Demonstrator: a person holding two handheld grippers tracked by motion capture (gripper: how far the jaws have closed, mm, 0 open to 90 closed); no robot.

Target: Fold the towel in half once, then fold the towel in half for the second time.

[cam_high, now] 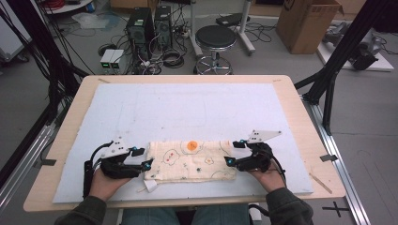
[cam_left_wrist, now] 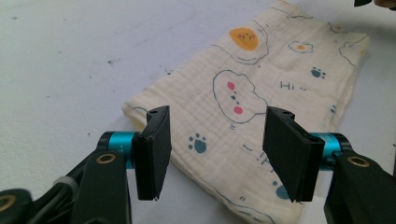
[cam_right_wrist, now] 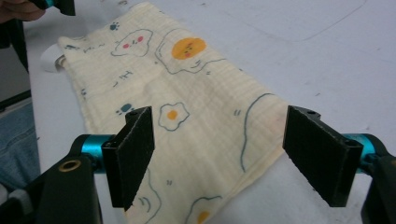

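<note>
On the bench [cam_high: 300,117], a folded cloth [cam_high: 190,161] lay at the near edge of a white mat [cam_high: 187,108]. Left gripper [cam_high: 143,158] and right gripper [cam_high: 231,153] flanked its ends, jaws released, grasping nothing.

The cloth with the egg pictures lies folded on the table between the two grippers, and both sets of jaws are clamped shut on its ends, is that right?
Not quite. The cloth does lie folded on the table between the left gripper and the right gripper, but both sets of jaws stand open, not clamped. Each gripper view shows its jaws wide apart over an end of the cloth.
</note>
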